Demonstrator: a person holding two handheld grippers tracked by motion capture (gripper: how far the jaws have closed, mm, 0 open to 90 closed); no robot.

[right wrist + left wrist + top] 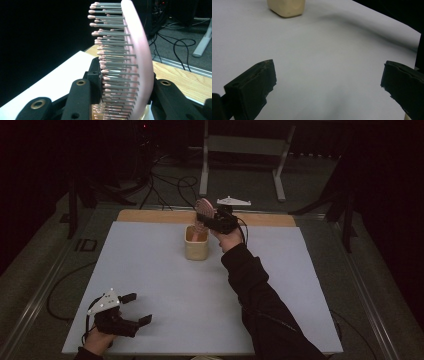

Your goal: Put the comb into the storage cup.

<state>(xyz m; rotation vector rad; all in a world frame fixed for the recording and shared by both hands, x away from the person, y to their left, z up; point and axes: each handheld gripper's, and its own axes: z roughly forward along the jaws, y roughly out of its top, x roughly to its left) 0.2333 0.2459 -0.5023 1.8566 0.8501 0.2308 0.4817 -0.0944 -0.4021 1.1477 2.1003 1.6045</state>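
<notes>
Gripping an unmarked pink hairbrush (140, 57), right tongs (210, 220); left tongs (134, 309) wide

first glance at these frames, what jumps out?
The pink hairbrush, clamped between the right gripper's jaws at the far side of the table, directly over the cream cup, its grey pink-tipped bristles looming large in the right gripper view. Next, the left gripper at the near left corner of the white table cover, jaws wide open over bare surface. The surroundings are dark, with cables on the floor beyond.
</notes>
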